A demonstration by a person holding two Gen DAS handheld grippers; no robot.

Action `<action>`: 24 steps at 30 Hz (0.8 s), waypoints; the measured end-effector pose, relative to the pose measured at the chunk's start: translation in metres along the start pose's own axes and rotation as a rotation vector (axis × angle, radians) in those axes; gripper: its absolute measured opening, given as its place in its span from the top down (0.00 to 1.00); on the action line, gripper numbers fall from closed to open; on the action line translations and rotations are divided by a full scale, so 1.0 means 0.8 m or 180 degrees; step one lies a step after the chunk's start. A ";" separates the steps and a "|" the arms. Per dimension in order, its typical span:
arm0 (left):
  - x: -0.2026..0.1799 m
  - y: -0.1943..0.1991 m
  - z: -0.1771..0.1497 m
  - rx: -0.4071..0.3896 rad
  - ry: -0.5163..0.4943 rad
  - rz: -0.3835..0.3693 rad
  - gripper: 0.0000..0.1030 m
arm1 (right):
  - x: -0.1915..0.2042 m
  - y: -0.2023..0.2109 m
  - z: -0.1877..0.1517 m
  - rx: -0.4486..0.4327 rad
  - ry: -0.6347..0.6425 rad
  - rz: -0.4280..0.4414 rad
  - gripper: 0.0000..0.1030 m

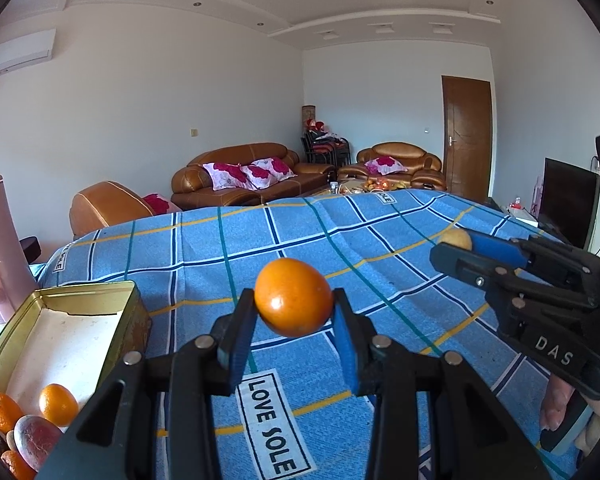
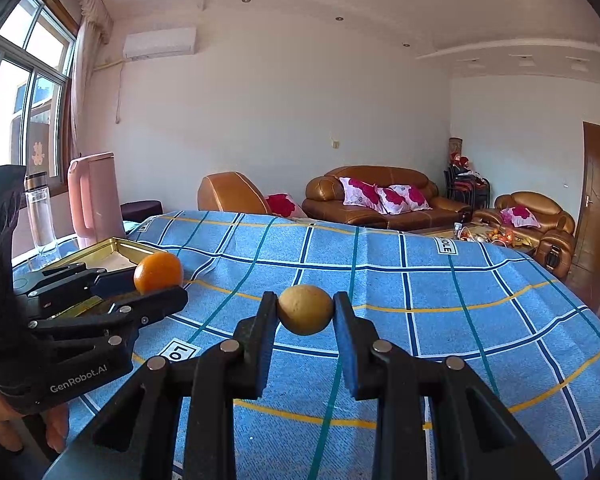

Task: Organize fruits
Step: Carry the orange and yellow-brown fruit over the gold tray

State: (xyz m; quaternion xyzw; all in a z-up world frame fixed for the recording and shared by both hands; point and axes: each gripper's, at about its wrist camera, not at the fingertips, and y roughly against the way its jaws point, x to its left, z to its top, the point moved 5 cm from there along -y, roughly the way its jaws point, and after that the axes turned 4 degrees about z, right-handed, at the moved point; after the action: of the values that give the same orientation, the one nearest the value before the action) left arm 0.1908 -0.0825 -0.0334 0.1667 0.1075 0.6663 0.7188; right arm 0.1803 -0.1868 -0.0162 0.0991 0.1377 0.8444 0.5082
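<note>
My left gripper (image 1: 294,306) is shut on an orange (image 1: 293,297), held above the blue checked cloth (image 1: 260,248). In the right wrist view the same orange (image 2: 158,273) shows at the left, in the left gripper (image 2: 156,280). My right gripper (image 2: 305,306) is shut on a small yellow-brown round fruit (image 2: 305,309); that fruit (image 1: 456,239) also peeks out at the right of the left wrist view, in the right gripper (image 1: 458,246). A gold tin box (image 1: 66,334) lies at the lower left with oranges (image 1: 58,404) and a reddish fruit (image 1: 36,438) in its near end.
A pink jug (image 2: 94,200) and a clear bottle (image 2: 40,216) stand beyond the tin box (image 2: 112,250) at the table's left. Brown sofas (image 2: 380,196) with flowered cushions fill the room behind. A hand (image 1: 560,404) grips the right tool's handle.
</note>
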 end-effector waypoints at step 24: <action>0.022 0.032 -0.011 -0.0055 0.0055 0.0038 0.62 | 0.024 0.009 -0.001 -0.0011 -0.0002 0.0123 0.71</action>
State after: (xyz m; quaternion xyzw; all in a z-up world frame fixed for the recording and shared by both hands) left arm 0.1657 -0.0628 -0.0304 0.1553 0.1069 0.6729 0.7153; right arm 0.1652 -0.1734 -0.0144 0.1010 0.1342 0.8542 0.4920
